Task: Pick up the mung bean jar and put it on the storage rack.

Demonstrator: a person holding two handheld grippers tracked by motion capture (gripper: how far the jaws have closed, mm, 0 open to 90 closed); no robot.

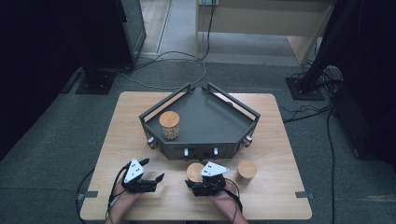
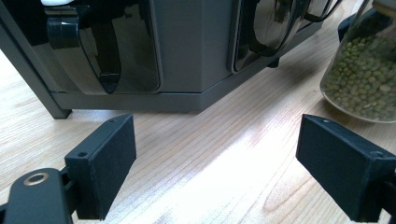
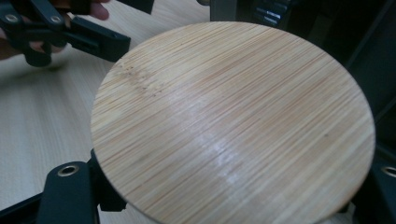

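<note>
A glass jar with a round bamboo lid stands on the wooden table just in front of the grey tray. My right gripper is shut on this jar, its jaws at either side below the lid, which hides the glass and the pads. My left gripper rests to the left of it, open, with bare table between its pads. In the left gripper view the same jar holds green lentils. A second lidded jar stands on the tray at its left side.
A third jar with a bamboo lid stands on the table to the right of the held one. The tray's dark front wall rises close ahead of the left gripper. Cables run across the floor beyond the table.
</note>
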